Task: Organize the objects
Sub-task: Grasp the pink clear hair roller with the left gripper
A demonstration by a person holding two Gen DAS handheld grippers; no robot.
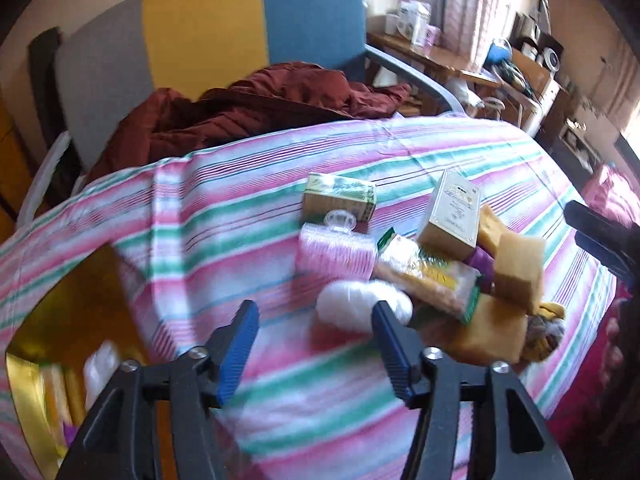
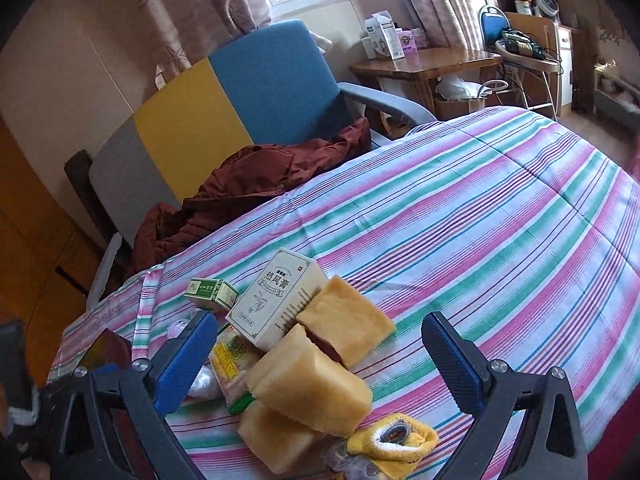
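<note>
Reading 祛风膏 on cream box [image 2: 276,296]; other labels blurred.

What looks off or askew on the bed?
The cream box sits tilted, propped on the heaped items rather than flat. The sponge blocks are jumbled against one another over a snack packet. Nothing looks spilled or damaged.

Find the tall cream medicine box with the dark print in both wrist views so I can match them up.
Left wrist view: the cream medicine box stands tilted right of centre, behind the snack packet.
Right wrist view: the same box lies just left of centre, leaning on the sponge blocks.
Shared landmark: the small green box, just left of it in both.
</note>
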